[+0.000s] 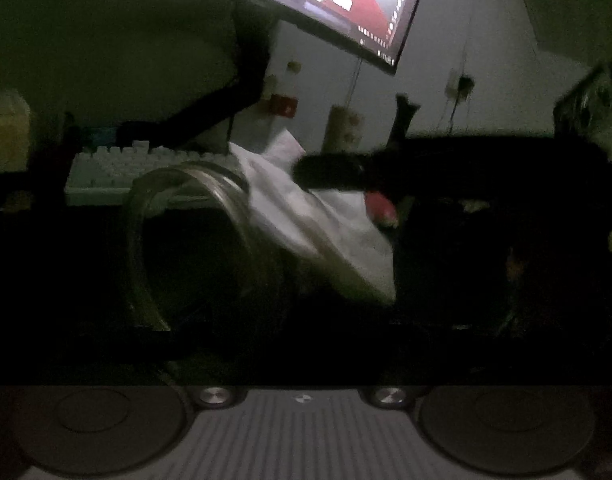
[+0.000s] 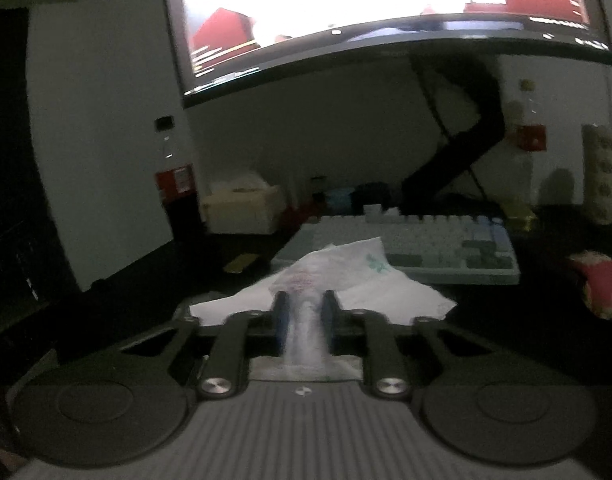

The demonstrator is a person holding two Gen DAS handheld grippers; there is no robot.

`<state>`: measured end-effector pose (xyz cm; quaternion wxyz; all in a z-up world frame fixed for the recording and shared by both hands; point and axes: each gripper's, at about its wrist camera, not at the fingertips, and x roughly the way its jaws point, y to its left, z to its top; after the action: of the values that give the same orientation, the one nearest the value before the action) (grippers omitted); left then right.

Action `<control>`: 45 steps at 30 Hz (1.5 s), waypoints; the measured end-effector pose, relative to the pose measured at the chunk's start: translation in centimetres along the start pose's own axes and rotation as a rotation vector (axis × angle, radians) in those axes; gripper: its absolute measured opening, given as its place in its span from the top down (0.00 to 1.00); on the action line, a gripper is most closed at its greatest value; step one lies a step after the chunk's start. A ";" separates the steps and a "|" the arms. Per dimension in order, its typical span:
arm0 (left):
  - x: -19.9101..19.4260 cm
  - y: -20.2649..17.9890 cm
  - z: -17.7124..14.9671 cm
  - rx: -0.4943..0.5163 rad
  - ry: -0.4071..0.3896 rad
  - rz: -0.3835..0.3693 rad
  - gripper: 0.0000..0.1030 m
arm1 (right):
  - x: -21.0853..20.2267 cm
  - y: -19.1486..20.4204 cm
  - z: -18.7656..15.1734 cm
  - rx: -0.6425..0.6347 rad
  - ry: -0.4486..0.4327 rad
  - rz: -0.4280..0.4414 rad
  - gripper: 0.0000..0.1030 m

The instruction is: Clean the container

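Note:
A clear glass container (image 1: 209, 240) fills the middle of the left wrist view, tilted, its open mouth toward the left. My left gripper's fingers are lost in the dark below it, so its hold is unclear. A white tissue (image 1: 306, 216) lies against the container's upper right side. The right gripper (image 1: 334, 174) reaches in from the right as a dark shape over that tissue. In the right wrist view, my right gripper (image 2: 303, 300) is shut on the white tissue (image 2: 346, 276), which bunches between the fingers and spreads ahead of them.
A pale keyboard (image 2: 418, 248) lies on the dark desk under a bright monitor (image 2: 366, 8). A cola bottle (image 2: 177, 196) and a cream box (image 2: 241, 208) stand at the back left. A pink and white object (image 2: 602, 284) lies at the right.

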<state>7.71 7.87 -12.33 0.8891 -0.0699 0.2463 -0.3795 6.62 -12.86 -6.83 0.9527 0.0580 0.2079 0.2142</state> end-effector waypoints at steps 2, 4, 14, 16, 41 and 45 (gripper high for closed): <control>0.0 0.5 -0.1 -0.016 -0.010 -0.036 0.84 | -0.3 -0.9 0.0 0.027 0.003 0.031 0.90; -0.2 0.7 0.0 -0.027 -0.021 -0.103 0.87 | -0.9 -1.5 -0.2 0.046 0.004 0.047 0.90; -1.3 0.2 0.6 -0.046 0.020 -0.388 0.75 | -5.4 -2.2 -1.9 0.094 -0.012 0.064 0.90; -1.3 0.3 0.6 -0.037 0.026 -0.326 0.59 | -5.5 -2.3 -2.3 0.098 -0.022 0.053 0.90; 0.3 1.2 -0.1 0.047 0.005 -0.045 0.00 | 1.0 3.8 -0.2 -0.085 -0.004 0.089 0.89; 0.3 1.4 -0.1 0.032 -0.004 -0.052 0.00 | 1.0 4.0 -0.4 -0.115 -0.013 0.077 0.89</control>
<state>8.69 8.68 -13.00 0.8803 -0.0627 0.2366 -0.4063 5.75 -8.78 -6.79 0.9468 0.0124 0.1869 0.2617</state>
